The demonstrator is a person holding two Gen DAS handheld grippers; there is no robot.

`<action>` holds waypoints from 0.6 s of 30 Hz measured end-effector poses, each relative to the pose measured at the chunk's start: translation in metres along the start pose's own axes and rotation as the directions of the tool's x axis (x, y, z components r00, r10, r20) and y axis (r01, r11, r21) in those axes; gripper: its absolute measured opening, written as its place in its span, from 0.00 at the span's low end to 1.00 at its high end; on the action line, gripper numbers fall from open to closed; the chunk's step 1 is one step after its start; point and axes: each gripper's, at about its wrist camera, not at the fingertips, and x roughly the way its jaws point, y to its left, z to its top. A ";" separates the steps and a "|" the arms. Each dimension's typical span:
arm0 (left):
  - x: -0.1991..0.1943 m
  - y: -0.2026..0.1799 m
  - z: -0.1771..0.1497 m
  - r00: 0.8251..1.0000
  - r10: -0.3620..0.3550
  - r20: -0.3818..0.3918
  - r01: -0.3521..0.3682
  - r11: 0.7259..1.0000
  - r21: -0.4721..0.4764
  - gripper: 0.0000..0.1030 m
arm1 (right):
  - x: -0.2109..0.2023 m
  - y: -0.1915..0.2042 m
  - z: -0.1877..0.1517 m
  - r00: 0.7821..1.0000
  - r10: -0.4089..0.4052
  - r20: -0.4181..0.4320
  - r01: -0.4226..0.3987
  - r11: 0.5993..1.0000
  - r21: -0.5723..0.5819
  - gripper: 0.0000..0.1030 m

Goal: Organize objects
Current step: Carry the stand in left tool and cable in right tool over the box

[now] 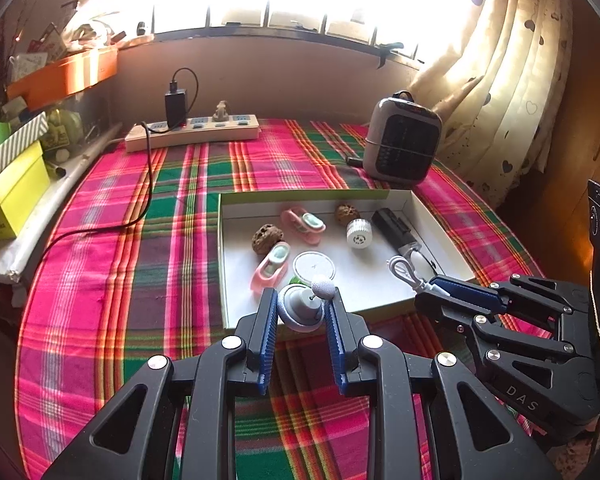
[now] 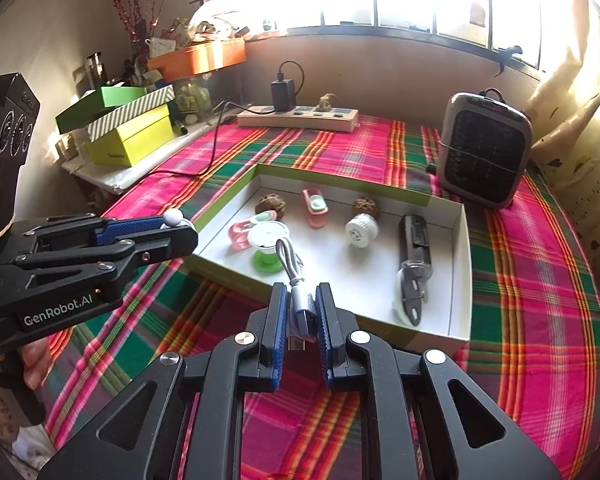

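My left claw (image 1: 300, 312) grips a grey knob (image 1: 300, 307) above the box's (image 1: 440, 224) near edge; my right claw (image 2: 302, 312) pinches a white cable (image 2: 296, 276) over the same box.

Hidden and cut-off parts

The green plastic spool (image 1: 296, 280) lay mostly hidden behind the grey domed object (image 1: 300, 308); the yellow-green cardboard box (image 1: 10, 196) was cut by the left edge
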 end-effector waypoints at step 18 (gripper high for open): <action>0.040 -0.007 0.041 0.998 -0.052 -0.034 0.053 0.999 0.009 0.21 | 0.023 -0.036 0.020 0.999 -0.033 -0.037 0.034 0.999 0.017 0.15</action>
